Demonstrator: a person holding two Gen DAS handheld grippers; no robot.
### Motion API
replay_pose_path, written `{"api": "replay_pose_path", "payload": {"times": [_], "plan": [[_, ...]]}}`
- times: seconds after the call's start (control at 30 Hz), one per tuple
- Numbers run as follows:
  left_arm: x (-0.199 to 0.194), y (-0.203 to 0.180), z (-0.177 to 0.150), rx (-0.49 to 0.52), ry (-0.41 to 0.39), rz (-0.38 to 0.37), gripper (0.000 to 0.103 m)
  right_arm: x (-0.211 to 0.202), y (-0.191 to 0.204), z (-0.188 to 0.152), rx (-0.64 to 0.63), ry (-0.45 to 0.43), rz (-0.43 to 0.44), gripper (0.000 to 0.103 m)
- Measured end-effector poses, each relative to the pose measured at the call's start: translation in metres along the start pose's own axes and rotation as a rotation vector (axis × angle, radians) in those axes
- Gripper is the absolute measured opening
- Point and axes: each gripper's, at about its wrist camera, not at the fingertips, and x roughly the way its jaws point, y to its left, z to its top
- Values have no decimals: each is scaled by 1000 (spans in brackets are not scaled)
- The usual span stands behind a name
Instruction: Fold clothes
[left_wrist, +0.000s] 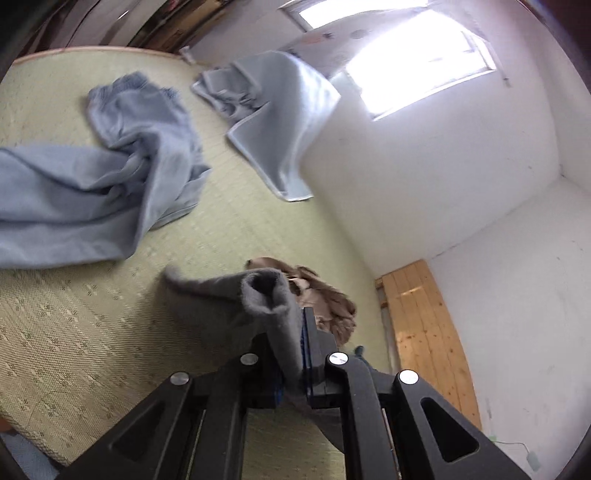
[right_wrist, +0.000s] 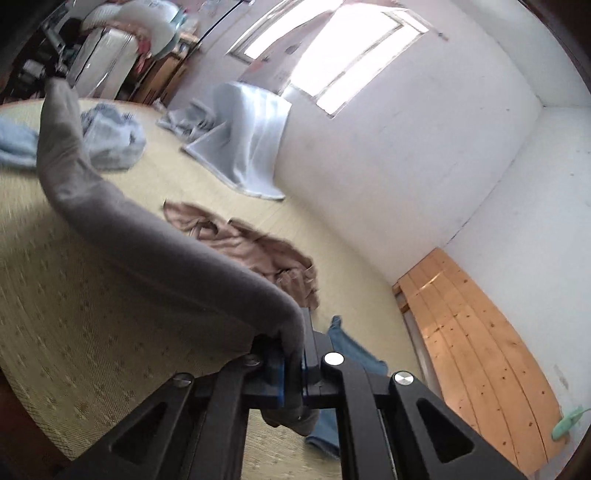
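Left tool (left_wrist: 295, 354): jaws closed on an edge of a grey garment (left_wrist: 229, 299), which rises between the blue pads and curls over into a tube-like opening above them. In the left wrist view the rest of the cloth trails off to the left, clear of the mat.

Right tool (right_wrist: 291, 363): jaws likewise closed on grey cloth. In the right wrist view the garment runs up and to the left from the pads as a long, taut band. Judgement: both tools hold the one garment at separate points and carry it raised above the mat, a hold that would serve to spread it flat for folding, or to lift it after a fold; the pictures do not settle which.

Surface: a woven green mat (left_wrist: 74, 350), which appears to cover a bed or platform.

Other items on the mat, left to right in the left wrist view:
- Blue blanket (left_wrist: 74, 192), crumpled, at the left edge.
- Pale blue towel (left_wrist: 273, 122), by the far edge, one part propped against the white wall (left_wrist: 424, 184).
- Tan garment (right_wrist: 251, 243), loose in a heap near the right edge, just beyond the tools.
- Denim piece (right_wrist: 351, 354), at the right edge behind the right tool, partly hidden.

None of these is seen folded.
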Motion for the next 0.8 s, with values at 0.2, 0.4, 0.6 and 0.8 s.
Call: {"api": "replay_pose_path", "payload": {"times": [0.2, 0.4, 0.6, 0.8], "plan": [[-52, -34, -2, 68, -57, -55, 6, -47, -38, 22, 45, -63, -38, 3], [-104, -44, -17, 57, -73, -75, 6, -101, -49, 25, 36, -84, -26, 3], [-137, -45, -34, 18, -61, -60, 6, -139, -47, 16, 9, -56, 14, 3], [-131, -37, -38, -16, 1, -17, 6, -143, -45, 8, 54, -12, 131, 3]]}}
